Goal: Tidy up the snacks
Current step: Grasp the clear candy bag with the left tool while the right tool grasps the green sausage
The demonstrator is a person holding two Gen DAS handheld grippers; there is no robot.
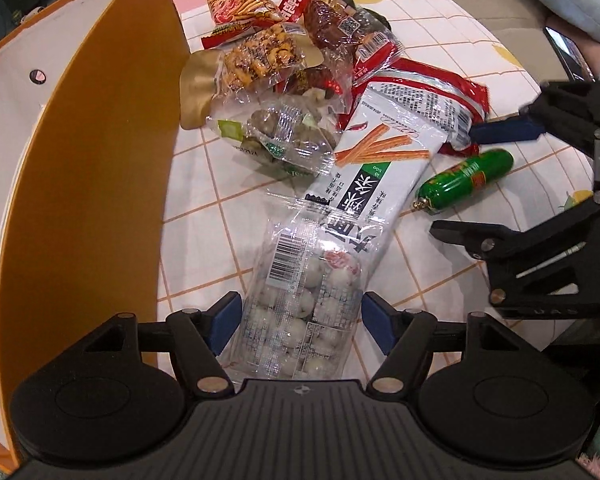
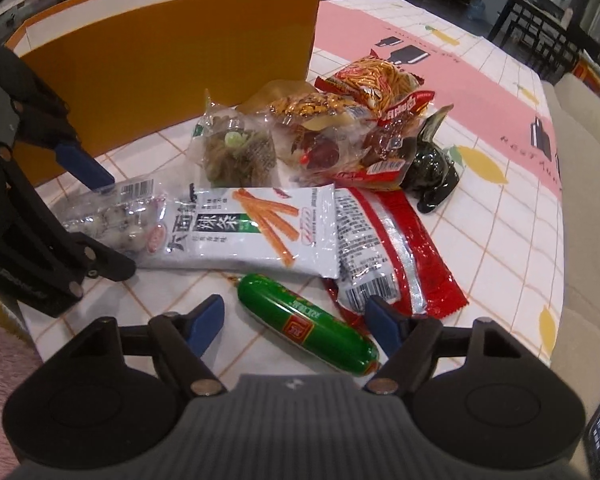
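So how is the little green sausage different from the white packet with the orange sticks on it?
The green sausage is a small, rounded tube; the white packet is flat, rectangular and much larger. The sausage lies alone on the tablecloth, while the packet overlaps other snacks, with one end resting on the clear bag of white balls. The sausage is plain green with a red label; the packet shows orange sticks. Both are sealed and lying down.
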